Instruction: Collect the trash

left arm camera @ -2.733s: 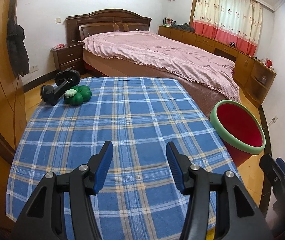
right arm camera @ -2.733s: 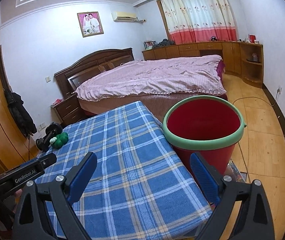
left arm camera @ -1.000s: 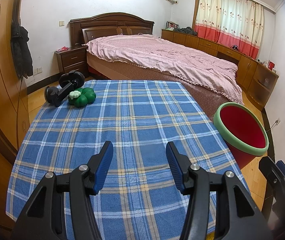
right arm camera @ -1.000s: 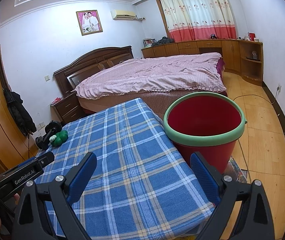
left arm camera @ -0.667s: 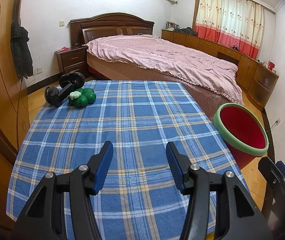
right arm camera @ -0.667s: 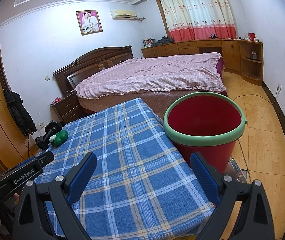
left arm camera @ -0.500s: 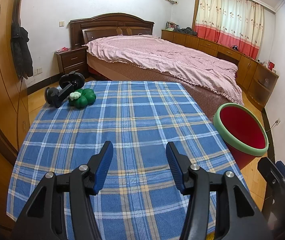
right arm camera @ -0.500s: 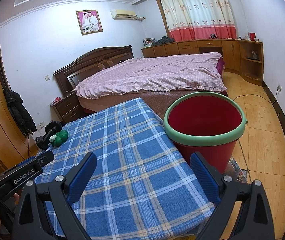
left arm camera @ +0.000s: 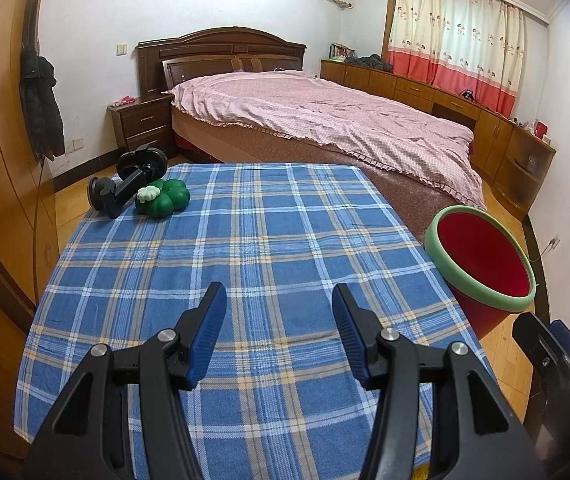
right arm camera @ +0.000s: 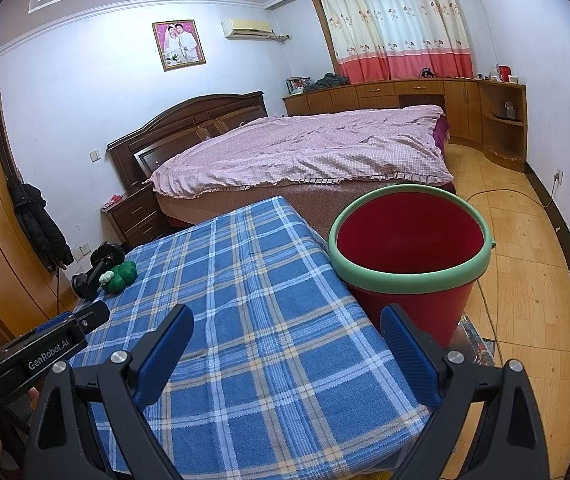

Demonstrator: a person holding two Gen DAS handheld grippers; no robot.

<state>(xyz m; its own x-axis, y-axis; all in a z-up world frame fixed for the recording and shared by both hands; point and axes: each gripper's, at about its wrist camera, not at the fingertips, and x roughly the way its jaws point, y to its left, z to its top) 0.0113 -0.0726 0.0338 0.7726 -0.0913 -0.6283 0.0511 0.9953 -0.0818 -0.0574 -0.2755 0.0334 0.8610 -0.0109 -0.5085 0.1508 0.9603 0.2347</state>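
Left wrist view showed the left gripper [left arm camera: 279, 332] empty, jaws apart, poised above the checked tablecloth [left arm camera: 245, 240], likely awaiting something to grasp. The right gripper [right arm camera: 287, 354] was likewise spread wide and empty. The red bucket [right arm camera: 409, 256] stood just beside the table's right edge, presumably placed to receive trash. No obvious trash appeared; a green toy [left arm camera: 163, 200] lay far left.

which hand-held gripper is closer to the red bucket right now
Right. The right hand-held gripper hangs open over the table corner with the red bucket just ahead of its right finger. The left hand-held gripper is over the middle of the checked cloth, further from it.
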